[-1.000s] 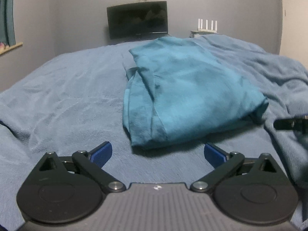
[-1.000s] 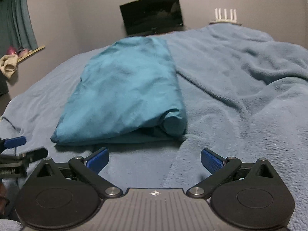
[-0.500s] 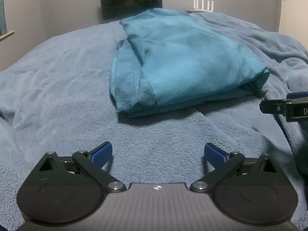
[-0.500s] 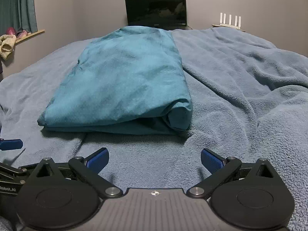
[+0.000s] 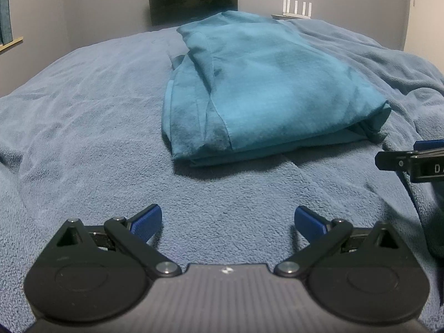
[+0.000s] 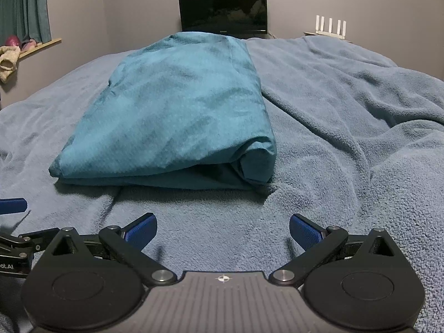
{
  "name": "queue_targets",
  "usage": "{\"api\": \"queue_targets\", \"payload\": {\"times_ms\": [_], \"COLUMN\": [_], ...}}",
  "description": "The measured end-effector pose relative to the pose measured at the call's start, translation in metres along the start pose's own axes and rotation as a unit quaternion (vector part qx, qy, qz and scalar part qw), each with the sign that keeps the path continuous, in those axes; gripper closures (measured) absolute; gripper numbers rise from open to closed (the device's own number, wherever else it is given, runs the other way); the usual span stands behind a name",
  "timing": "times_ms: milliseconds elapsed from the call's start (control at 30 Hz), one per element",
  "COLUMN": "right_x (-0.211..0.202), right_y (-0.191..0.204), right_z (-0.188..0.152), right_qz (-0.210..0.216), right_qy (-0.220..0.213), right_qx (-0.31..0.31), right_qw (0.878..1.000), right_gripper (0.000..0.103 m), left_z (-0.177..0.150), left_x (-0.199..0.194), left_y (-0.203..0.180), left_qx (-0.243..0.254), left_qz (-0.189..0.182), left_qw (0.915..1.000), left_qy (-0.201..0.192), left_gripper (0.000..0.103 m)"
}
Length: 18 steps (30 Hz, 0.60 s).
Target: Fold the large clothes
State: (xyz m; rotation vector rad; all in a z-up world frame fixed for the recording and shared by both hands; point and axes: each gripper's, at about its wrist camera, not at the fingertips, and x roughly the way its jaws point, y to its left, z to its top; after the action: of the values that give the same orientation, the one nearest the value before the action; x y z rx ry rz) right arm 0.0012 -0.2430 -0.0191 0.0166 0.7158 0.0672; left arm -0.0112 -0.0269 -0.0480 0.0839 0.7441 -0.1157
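A teal garment lies folded into a thick rectangle on the blue fleece blanket. Its layered open edges face left in the left wrist view; the right wrist view shows the same garment with a rolled fold at its near right corner. My left gripper stands open a short way in front of the garment's near edge, touching nothing. My right gripper is open too, equally short of the fold. Each gripper shows at the edge of the other's view: the right one, the left one.
A dark monitor stands against the grey wall beyond the bed, a white router to its right. A curtain and a window ledge with small items are at the left. Rumpled blanket spreads right of the garment.
Both grippers have drawn back from the folded garment and stayed open. The garment has not moved. The views have tilted a little between frames.
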Motion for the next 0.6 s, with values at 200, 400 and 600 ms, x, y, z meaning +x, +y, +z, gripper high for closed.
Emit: {"api": "queue_targets", "payload": {"times_ms": [200, 400, 600], "right_x": [0.0005, 0.0012, 0.0014], "right_y": [-0.0001, -0.0012, -0.0015], "right_z": [0.0000, -0.0003, -0.0004], "right_qz": [0.000, 0.000, 0.000], "right_qy": [0.001, 0.001, 0.002], "right_qx": [0.000, 0.000, 0.000], "right_qw": [1.000, 1.000, 1.000], "right_gripper": [0.000, 0.000, 0.000], "left_z": [0.0002, -0.0006, -0.0006], "left_x": [-0.0001, -0.0004, -0.0004], "left_y": [-0.0002, -0.0011, -0.0024], "left_qx": [0.002, 0.004, 0.004], "left_qz": [0.000, -0.001, 0.000], "left_qw": [1.0000, 1.0000, 1.0000], "left_qy": [0.000, 0.001, 0.000], "left_gripper": [0.000, 0.000, 0.000]}}
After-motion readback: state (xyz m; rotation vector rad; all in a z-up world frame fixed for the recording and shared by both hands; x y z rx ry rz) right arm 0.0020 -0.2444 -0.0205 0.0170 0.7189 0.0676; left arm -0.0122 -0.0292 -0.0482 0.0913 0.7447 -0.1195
